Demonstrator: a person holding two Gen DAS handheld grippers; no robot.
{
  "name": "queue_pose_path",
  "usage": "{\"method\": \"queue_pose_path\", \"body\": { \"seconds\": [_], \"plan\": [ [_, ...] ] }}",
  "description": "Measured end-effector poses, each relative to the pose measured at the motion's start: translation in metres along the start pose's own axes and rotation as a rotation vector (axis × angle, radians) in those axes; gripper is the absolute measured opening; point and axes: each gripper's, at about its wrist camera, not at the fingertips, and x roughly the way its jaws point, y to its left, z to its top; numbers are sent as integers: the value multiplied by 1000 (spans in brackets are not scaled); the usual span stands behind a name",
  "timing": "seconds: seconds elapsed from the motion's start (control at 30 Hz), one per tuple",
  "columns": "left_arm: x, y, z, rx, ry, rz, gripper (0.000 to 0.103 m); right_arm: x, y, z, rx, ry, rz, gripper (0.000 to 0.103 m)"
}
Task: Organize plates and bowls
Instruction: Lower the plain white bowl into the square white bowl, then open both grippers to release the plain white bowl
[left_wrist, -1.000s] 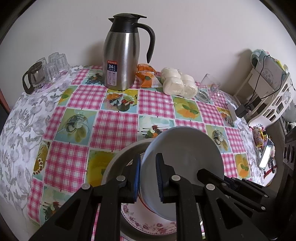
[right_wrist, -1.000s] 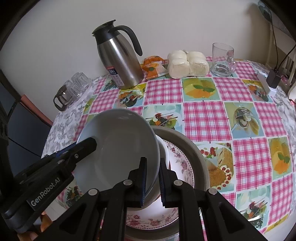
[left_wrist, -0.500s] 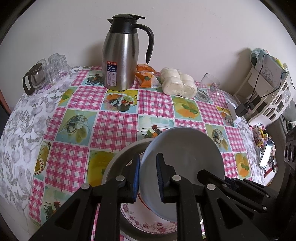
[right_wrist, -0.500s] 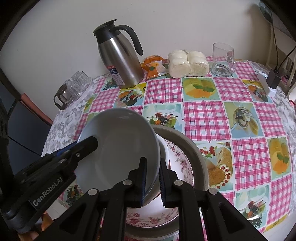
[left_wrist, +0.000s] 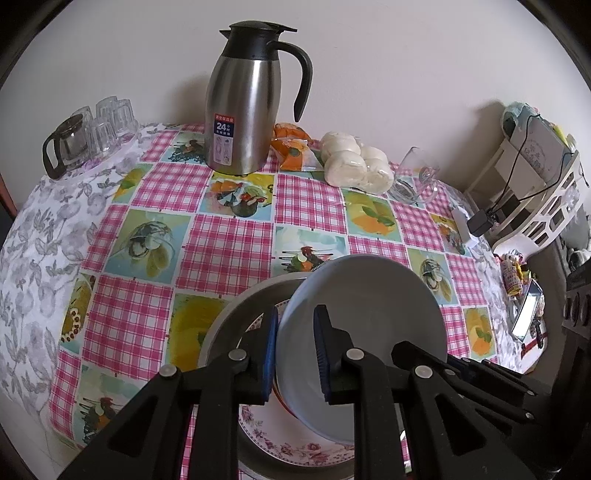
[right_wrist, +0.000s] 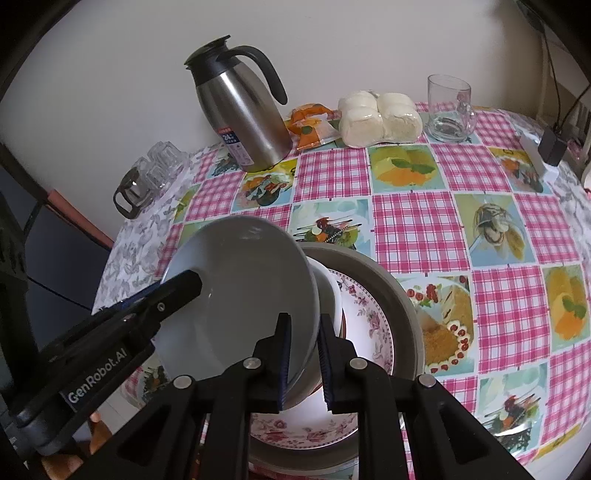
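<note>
A pale blue-white bowl (left_wrist: 373, 325) (right_wrist: 251, 295) is held tilted above a stack of dishes. My left gripper (left_wrist: 294, 354) is shut on its left rim. My right gripper (right_wrist: 304, 360) is shut on its right rim. Below lies a floral-rimmed plate (right_wrist: 365, 325) (left_wrist: 295, 443) inside a wide grey plate (right_wrist: 402, 306) (left_wrist: 236, 314). A white bowl (right_wrist: 330, 291) sits under the held bowl, mostly hidden. The left gripper's body also shows in the right wrist view (right_wrist: 122, 332).
On the checked tablecloth (left_wrist: 229, 236) stand a steel thermos jug (left_wrist: 243, 110) (right_wrist: 240, 114), wrapped buns (left_wrist: 354, 166) (right_wrist: 380, 118), an orange snack pack (left_wrist: 291, 147), a glass mug (right_wrist: 448, 110) (left_wrist: 415, 181) and small glasses with a glass pot (left_wrist: 88, 136). A white rack (left_wrist: 535, 192) stands right.
The held bowl has risen slightly and tilted a bit more over the stack. Both grippers keep their hold on its rim.
</note>
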Motion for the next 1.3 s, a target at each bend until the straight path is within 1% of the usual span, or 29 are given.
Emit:
{"method": "queue_pose_path", "body": {
  "seconds": [0.13, 0.23, 0.53, 0.8, 0.83, 0.87, 0.9, 0.93, 0.97, 1.2, 1.3],
  "plan": [
    [2, 1, 0, -6, 5, -4, 18, -2, 0, 1, -4, -5, -8, 19],
    [-1, 1, 1, -14, -5, -7, 18, -5, -3, 2, 8, -15, -17, 25],
    [2, 4, 1, -27, 1, -5, 18, -8, -9, 4, 26, -18, 26, 26],
    [2, 5, 2, -45, -1, -4, 18, -23, -17, 7, 45, -83, 50, 25],
    [2, 4, 2, -47, -1, -5, 18, -21, -18, 8, 43, -84, 52, 25],
    [2, 4, 2, -46, -2, -6, 18, -20, -18, 8, 42, -83, 57, 22],
    [3, 5, 2, -48, -2, -6, 18, -18, -20, 8, 46, -80, 68, 21],
    [2, 5, 2, -50, -3, -6, 18, -16, -21, 8, 51, -76, 77, 18],
    [2, 5, 2, -53, -5, -7, 18, -13, -23, 7, 60, -67, 98, 17],
    [2, 5, 3, -57, -9, -7, 18, -3, -42, 7, 143, -34, 206, 16],
    [1, 4, 3, -54, -10, -8, 18, 1, -45, 7, 161, -22, 229, 16]
  ]
}}
